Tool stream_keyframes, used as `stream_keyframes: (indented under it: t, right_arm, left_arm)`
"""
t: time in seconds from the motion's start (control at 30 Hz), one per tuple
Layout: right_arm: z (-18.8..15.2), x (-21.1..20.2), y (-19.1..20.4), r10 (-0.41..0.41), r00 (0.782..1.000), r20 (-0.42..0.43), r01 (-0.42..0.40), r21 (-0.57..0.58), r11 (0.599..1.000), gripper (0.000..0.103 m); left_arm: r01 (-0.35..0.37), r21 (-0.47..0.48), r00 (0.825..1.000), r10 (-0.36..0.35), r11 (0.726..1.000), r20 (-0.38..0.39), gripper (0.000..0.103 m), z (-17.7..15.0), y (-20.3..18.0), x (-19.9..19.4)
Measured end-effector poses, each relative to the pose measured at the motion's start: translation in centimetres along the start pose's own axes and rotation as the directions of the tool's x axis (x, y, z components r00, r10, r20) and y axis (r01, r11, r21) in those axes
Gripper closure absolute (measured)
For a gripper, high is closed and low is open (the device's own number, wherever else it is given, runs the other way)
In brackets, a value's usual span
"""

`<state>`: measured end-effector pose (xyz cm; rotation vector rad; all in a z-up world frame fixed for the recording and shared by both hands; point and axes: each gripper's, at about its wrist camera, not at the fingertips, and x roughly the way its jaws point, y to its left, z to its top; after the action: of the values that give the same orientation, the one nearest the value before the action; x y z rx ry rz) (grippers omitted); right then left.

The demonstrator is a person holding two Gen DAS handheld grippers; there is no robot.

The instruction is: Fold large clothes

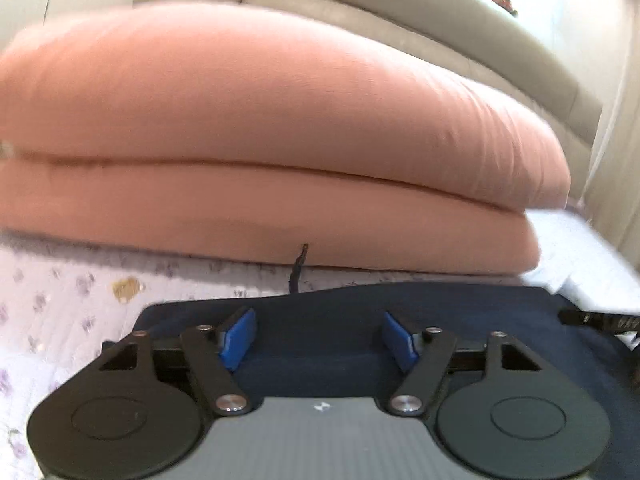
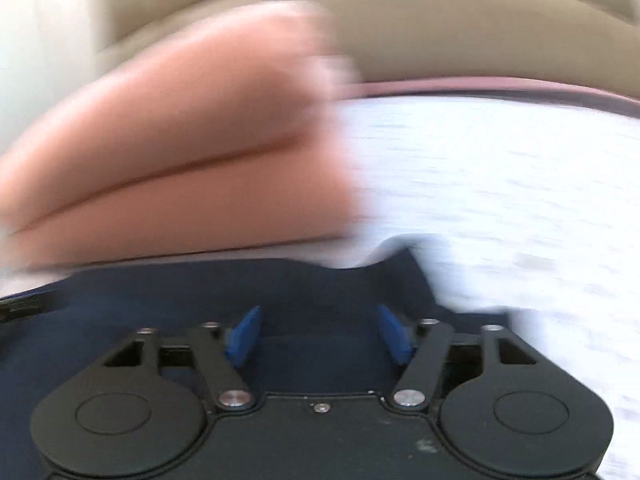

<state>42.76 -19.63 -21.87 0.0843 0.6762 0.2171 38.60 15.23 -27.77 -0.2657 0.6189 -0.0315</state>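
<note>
On the bed [image 1: 48, 304], just short of the pink quilt [image 1: 280, 120], the navy garment [image 1: 340, 312] lay flat, soft, light and limp, best pinched at its far edge, under both grippers [image 1: 318, 338] [image 2: 320, 334], fingers [image 1: 240, 336] apart and empty.

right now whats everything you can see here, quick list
navy garment: one, dark blue, flat on the bed under both grippers
folded pink quilt: one, salmon pink, two thick layers, behind the garment
bedsheet: one, white with small purple flowers, under everything
headboard: one, beige, padded, behind the quilt
dark cord: one, black, between garment and quilt
black strap: one, with white lettering, at the garment's right edge
left gripper: one, black with blue pads, open over the garment
right gripper: one, black with blue pads, open over the garment
</note>
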Motion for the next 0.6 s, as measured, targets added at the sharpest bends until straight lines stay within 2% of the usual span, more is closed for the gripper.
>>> stream_keyframes:
  t: [0.07, 0.1, 0.13, 0.17, 0.2, 0.23, 0.27, 0.3, 0.33, 0.4, 0.43, 0.47, 0.5, 0.53, 0.57, 0.6]
  right_arm:
    - [-0.1, -0.7, -3.2, 0.123, 0.992, -0.013, -0.122, 0.070, 0.990, 0.041]
    - [0.3, -1.2, -3.6, 0.127, 0.991, -0.041, -0.124, 0.066, 0.990, 0.042]
    - [1.0, -2.1, -3.3, 0.103, 0.993, -0.064, -0.101, 0.035, 0.994, 0.038]
    - [1.6, -3.2, -2.6, 0.073, 0.995, -0.065, -0.073, 0.005, 0.997, 0.015]
    - [2.2, -4.6, -1.8, 0.063, 0.997, -0.044, -0.063, -0.020, 0.998, 0.015]
    - [2.7, -6.0, -1.0, 0.130, 0.991, -0.016, -0.131, -0.051, 0.990, 0.015]
    - [3.1, -7.5, 0.4, 0.260, 0.966, -0.005, -0.259, -0.104, 0.960, 0.011]
    - [3.3, -8.5, 2.1, 0.348, 0.937, -0.016, -0.346, -0.170, 0.923, 0.007]
    - [3.3, -9.3, 4.4, 0.398, 0.916, -0.042, -0.394, -0.271, 0.878, 0.005]
    - [2.0, -9.3, 8.5, 0.402, 0.908, -0.121, -0.412, -0.445, 0.796, 0.001]
    - [1.1, -8.7, 9.8, 0.379, 0.907, -0.186, -0.420, -0.488, 0.765, 0.001]
    - [-0.2, -7.4, 10.8, 0.345, 0.896, -0.281, -0.444, -0.513, 0.735, 0.001]
    - [-1.5, -6.0, 10.7, 0.295, 0.892, -0.343, -0.442, -0.522, 0.729, 0.000]
    - [-2.9, -4.9, 9.9, 0.238, 0.896, -0.374, -0.417, -0.526, 0.741, 0.000]
    - [-3.8, -4.8, 7.9, 0.273, 0.899, -0.341, -0.421, -0.503, 0.755, 0.000]
    - [-4.4, -5.5, 5.9, 0.313, 0.905, -0.287, -0.419, -0.483, 0.769, 0.000]
  left_arm:
    - [0.033, 0.049, 0.997, -0.030, 0.998, -0.073, 0.031, 1.0, 0.8, -0.1]
    - [0.027, 0.101, 0.993, -0.016, 0.995, -0.113, 0.030, 1.7, 0.3, -0.2]
    - [0.002, 0.145, 0.988, 0.020, 0.989, -0.150, 0.024, 2.4, -0.1, -0.7]
    - [-0.014, 0.173, 0.983, 0.045, 0.985, -0.177, 0.019, 3.1, -0.7, -2.1]
    - [0.018, 0.201, 0.980, 0.022, 0.979, -0.197, 0.019, 3.8, -1.4, -3.0]
    - [0.098, 0.247, 0.977, -0.046, 0.964, -0.206, 0.014, 4.3, -2.4, -4.3]
    - [0.173, 0.313, 0.971, -0.108, 0.934, -0.214, 0.008, 4.5, -3.9, -5.6]
    - [0.239, 0.398, 0.962, -0.160, 0.886, -0.221, 0.000, 4.4, -6.1, -6.7]
    - [0.286, 0.470, 0.953, -0.196, 0.835, -0.231, 0.000, 4.0, -7.9, -7.6]
    - [0.346, 0.600, 0.936, -0.220, 0.721, -0.275, 0.000, 2.0, -11.2, -7.9]
    - [0.336, 0.658, 0.939, -0.183, 0.674, -0.292, 0.000, 0.4, -12.3, -7.4]
    - [0.319, 0.697, 0.940, -0.123, 0.642, -0.318, 0.000, -1.4, -12.7, -6.3]
    - [0.316, 0.699, 0.935, -0.088, 0.641, -0.342, 0.000, -2.7, -12.2, -5.4]
    - [0.336, 0.647, 0.926, -0.115, 0.684, -0.359, 0.000, -3.6, -10.5, -4.8]
    - [0.358, 0.574, 0.924, -0.189, 0.736, -0.333, 0.000, -4.1, -8.3, -5.1]
    - [0.354, 0.562, 0.930, -0.216, 0.747, -0.299, 0.000, -4.8, -6.7, -5.8]
